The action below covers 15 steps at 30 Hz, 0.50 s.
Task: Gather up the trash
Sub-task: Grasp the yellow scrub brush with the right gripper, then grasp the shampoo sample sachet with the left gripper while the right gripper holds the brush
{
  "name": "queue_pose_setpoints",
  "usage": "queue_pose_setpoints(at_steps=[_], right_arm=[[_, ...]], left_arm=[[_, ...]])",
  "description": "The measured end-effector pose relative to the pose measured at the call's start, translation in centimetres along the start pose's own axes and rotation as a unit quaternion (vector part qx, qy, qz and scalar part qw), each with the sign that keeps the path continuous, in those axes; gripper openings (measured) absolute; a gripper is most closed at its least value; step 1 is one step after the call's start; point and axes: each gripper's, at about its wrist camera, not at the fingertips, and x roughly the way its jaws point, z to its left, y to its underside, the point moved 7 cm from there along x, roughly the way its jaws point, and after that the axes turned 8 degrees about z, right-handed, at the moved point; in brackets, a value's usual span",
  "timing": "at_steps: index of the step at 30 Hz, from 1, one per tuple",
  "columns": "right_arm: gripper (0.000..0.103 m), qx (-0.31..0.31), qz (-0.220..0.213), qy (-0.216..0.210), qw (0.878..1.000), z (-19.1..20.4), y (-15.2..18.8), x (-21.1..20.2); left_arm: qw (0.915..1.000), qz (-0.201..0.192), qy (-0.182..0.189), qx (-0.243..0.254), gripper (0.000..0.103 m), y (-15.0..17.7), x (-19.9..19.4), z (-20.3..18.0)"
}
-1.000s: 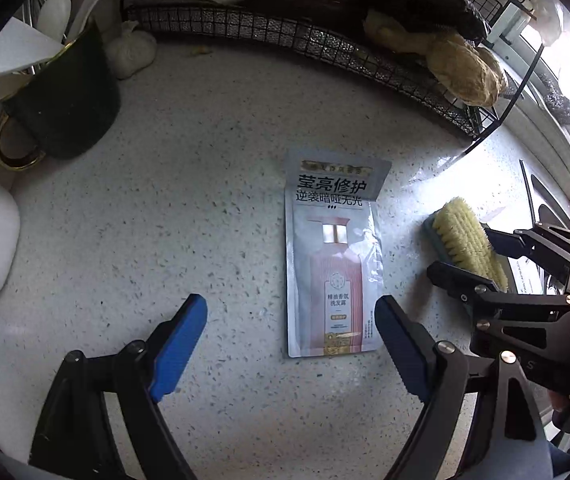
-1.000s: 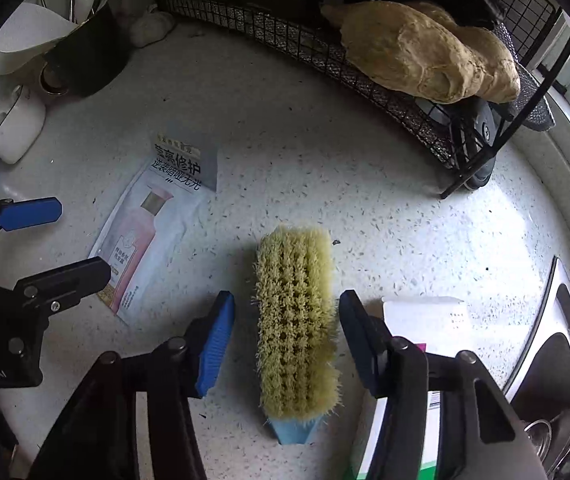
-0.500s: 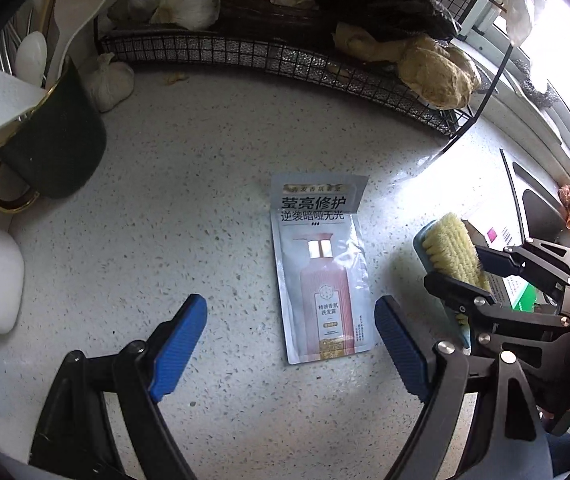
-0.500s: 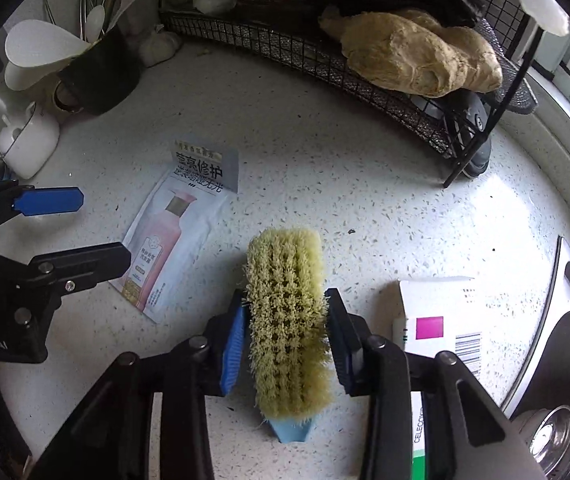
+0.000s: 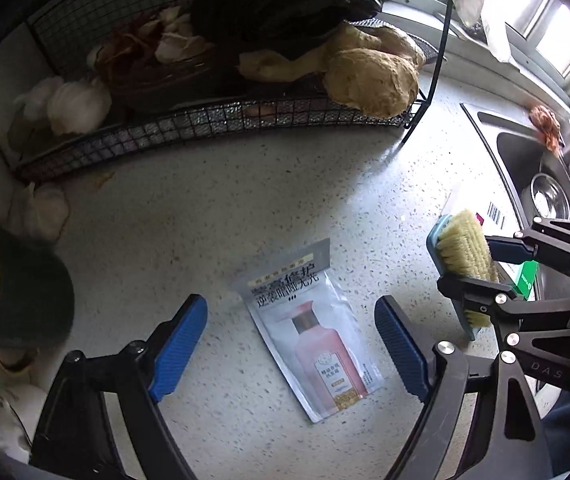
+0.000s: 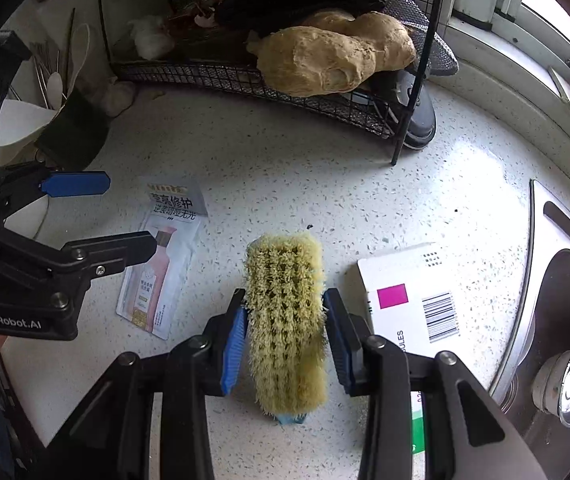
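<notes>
A flat silver shampoo sachet [image 5: 313, 332] with a pink bottle printed on it lies on the speckled counter. My left gripper [image 5: 289, 312] hovers over it, open wide, with a blue pad on either side and clear of it. In the right wrist view the sachet [image 6: 165, 256] lies left of centre, partly under the left gripper [image 6: 125, 216]. My right gripper [image 6: 285, 308] is shut on a yellow-bristled scrub brush [image 6: 285, 264] with a blue base, bristles up. In the left wrist view the brush [image 5: 465, 248] sits tilted in the right gripper [image 5: 473, 268].
A white carton [image 6: 413, 292] with a magenta square and barcode lies right of the brush. Beyond it is the steel sink [image 6: 565, 280]. A black wire rack [image 6: 245, 76] with ginger and garlic stands at the back. A dark utensil holder [image 6: 73, 136] stands at left.
The right jaws closed from either side of the brush onto it and now grip it. The left gripper stayed open, rolled and shifted, so the sachet now lies diagonally in its view.
</notes>
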Motion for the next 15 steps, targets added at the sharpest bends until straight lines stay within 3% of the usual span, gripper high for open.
queue_pose_setpoints(at_steps=[3,12,13,14,15], right_arm=[[0.035,0.010,0.001,-0.009,1.000,-0.1,-0.9,0.3],[0.035,0.028,0.019,-0.015,0.999,-0.8,-2.1,2.1],[0.036,0.028,0.020,-0.015,0.999,-0.9,-2.2,2.2],[0.036,0.028,0.021,-0.016,0.999,-0.8,-2.2,2.3],[0.036,0.027,0.021,-0.016,0.999,-0.7,-2.3,2.3]], left_arm=[[0.9987,0.000,0.003,0.051,0.084,-1.5,0.3,-0.1],[0.9924,0.021,0.001,0.121,0.084,-3.4,4.1,-0.9],[0.9924,0.019,0.006,0.122,0.082,-3.6,4.4,-0.9],[0.9921,0.023,0.017,0.122,0.071,-3.8,4.8,-1.0],[0.9917,0.028,0.020,0.124,0.067,-4.0,5.1,-1.0]])
